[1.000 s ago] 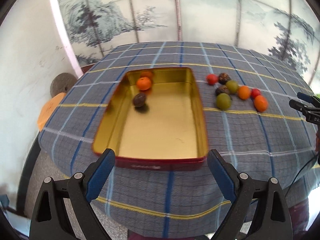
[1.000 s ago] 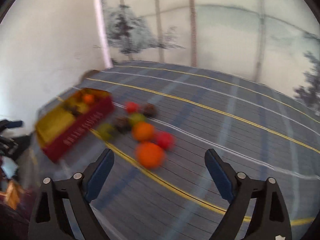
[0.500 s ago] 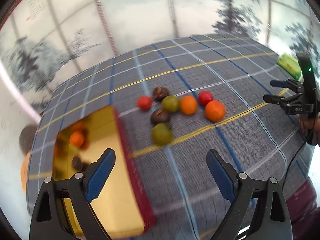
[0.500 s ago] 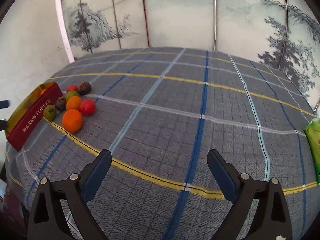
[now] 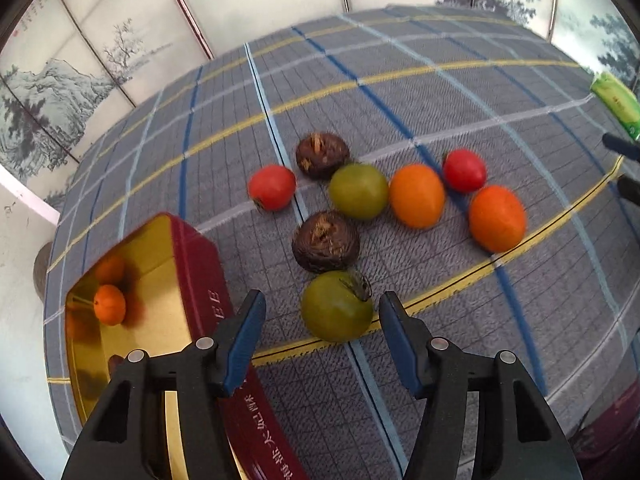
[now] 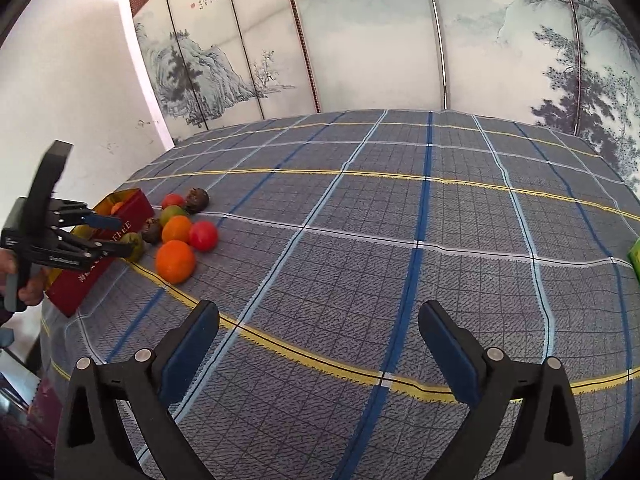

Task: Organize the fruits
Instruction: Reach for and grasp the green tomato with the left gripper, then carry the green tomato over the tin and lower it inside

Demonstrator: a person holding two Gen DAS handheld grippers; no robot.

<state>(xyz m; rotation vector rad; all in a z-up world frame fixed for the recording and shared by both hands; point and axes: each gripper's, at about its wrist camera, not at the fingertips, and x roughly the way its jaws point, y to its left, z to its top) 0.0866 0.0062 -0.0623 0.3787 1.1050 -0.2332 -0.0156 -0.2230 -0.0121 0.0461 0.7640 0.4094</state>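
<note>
Between the blue pads of the left gripper point(image 5: 322, 334), on the checked tablecloth point(image 5: 460, 92): the near green fruit point(image 5: 337, 306), stem end turned up and toward the right pad. Jaws just been closing, now half drawn in around it; a sliver of cloth visible on either side, so pads apparently not yet pressing. Gripper pitched steeply down, fruit dead ahead along the finger line, slightly toward the right pad. Roundish, no real long axis; any approach angle likely serves.

Just beyond it: a dark brown fruit point(image 5: 325, 241), close enough to be nudged if the fingers push further forward. Further on, a second brown one, another green, two red, two orange, loosely bunched.

To the left of the gripper, just beside its left finger: the red tin point(image 5: 208, 280), gold inside, an orange fruit point(image 5: 109, 304) already lying in its far corner. Short sideways carry from grasp to tin, judged.

Well apart to the right: right gripper point(image 6: 319, 342), jaws spread wide, nothing between them, hovering over bare cloth. Cluster far off to its left in its own view. Left hand plainly the nearer one for this pick.
</note>
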